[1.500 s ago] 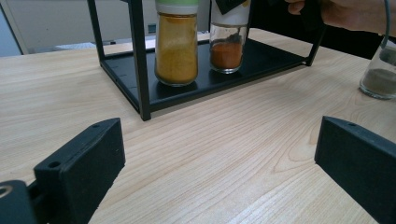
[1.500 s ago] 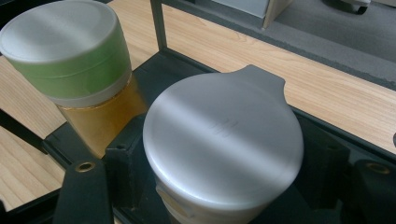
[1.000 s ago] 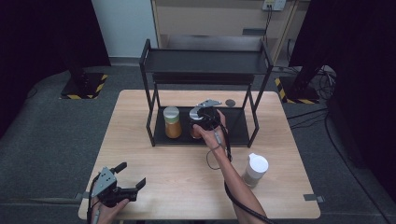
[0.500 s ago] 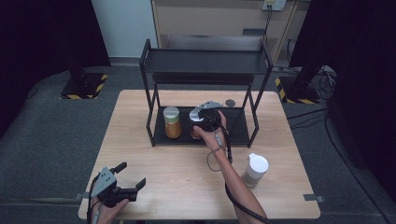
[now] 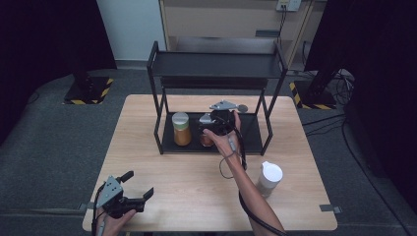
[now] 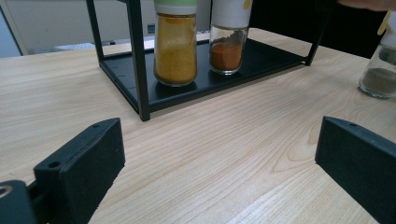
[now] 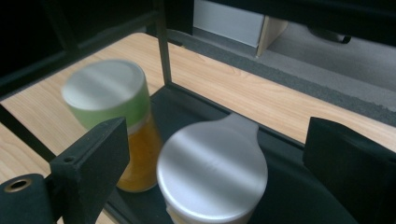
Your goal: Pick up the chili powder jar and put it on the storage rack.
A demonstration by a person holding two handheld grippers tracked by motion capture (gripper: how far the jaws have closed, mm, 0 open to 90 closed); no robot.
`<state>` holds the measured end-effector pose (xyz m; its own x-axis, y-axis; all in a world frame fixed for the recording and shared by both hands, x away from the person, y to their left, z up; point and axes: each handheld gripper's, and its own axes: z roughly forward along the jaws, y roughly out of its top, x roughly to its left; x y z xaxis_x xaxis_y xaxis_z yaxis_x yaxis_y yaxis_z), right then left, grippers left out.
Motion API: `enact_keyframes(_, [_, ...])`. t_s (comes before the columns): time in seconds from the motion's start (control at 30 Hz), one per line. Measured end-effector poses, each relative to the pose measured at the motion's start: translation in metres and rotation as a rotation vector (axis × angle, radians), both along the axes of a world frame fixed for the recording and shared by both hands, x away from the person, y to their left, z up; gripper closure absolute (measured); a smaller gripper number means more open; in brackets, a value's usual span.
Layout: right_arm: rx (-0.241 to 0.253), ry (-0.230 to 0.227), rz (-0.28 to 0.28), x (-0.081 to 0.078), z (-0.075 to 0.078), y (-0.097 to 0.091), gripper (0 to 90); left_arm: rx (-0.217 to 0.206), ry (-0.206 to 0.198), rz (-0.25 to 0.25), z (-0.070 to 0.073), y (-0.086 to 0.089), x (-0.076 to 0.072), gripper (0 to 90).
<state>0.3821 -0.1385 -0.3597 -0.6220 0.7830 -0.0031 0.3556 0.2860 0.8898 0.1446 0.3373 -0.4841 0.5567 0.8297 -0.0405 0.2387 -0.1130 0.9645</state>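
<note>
- Right gripper (image 7: 212, 154): fingers (image 7: 91, 161) wide apart, having just been opening. The silver-capped jar (image 7: 212, 175) stands between them, and no pad presses on it.
- Silver-capped jar: upright on the lower tray of the black rack (image 5: 253, 132), holding red-orange powder as the left gripper view shows (image 6: 226, 53). In the high view it sits under the right gripper (image 5: 216, 123), near the tray's centre.
- Green-capped jar (image 7: 112, 112): upright, just beside the silver-capped jar at its 9 o'clock in the high view (image 5: 181, 129), filled with yellow powder.
- Left gripper (image 5: 129, 192): fingers (image 6: 84, 163) wide apart with nothing between them, held low over the tabletop (image 5: 177, 182) at the 7 o'clock corner in the high view.
- White-capped jar (image 5: 269, 178): upright on the tabletop, at 4 o'clock from the rack and well apart from it, beside the person's right forearm (image 5: 248, 189).
</note>
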Motion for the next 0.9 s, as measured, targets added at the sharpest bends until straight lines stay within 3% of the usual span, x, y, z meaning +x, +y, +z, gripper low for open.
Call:
enact_keyframes(0.47, [0.011,-0.062,0.067,-0.030,0.035,-0.012,8.5,0.001,0.000,0.001,0.000,0.000,0.000,0.1])
enact_keyframes(0.77, [-0.020,-0.095,0.131,-0.047,0.062,-0.024,8.0,0.001,-0.001,0.001,0.000,0.000,0.000,0.1])
enact_keyframes(0.9, [0.000,-0.101,0.154,-0.053,0.069,-0.032,7.8,0.001,0.000,0.003,0.000,0.000,0.000,0.2])
